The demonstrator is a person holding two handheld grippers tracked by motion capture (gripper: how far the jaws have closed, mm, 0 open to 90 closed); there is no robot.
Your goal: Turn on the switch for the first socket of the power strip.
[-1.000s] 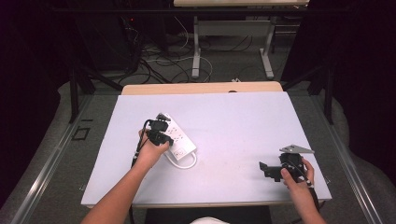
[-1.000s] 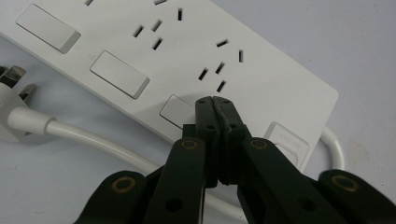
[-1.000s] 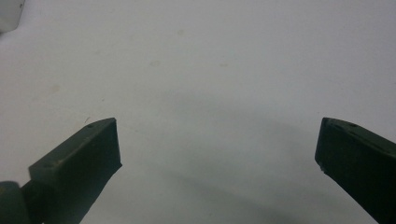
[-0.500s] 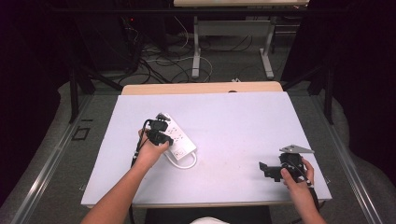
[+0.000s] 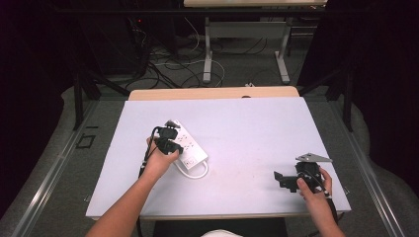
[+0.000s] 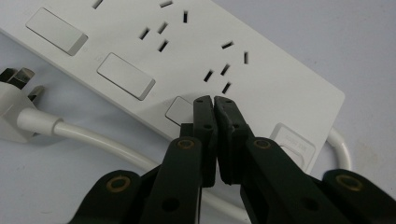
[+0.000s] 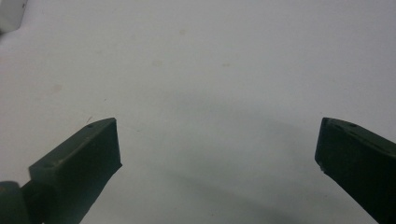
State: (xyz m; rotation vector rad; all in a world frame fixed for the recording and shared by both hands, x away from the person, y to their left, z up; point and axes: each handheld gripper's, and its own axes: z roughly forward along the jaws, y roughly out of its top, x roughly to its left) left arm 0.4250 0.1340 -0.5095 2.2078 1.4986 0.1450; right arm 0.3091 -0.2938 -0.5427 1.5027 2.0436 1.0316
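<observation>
nothing moved, one power strip (image 6: pixel 224 60), left claw (image 6: pixel 213 100) together, right claw (image 7: pixel 217 149) apart

Black jaws (image 6: pixel 212 140), seemingly brass rivets

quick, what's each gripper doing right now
Left gripper: closed, empty, tips at a switch on the power strip.
Right gripper: open, empty, over the table.

Left gripper (image 6: pixel 214 100) has its 2 jaws pressed together, tips angled down. Right gripper (image 7: pixel 217 149) sits low with jaws spread wide, hand (image 5: pixel 314 190) wrapped behind it.
</observation>
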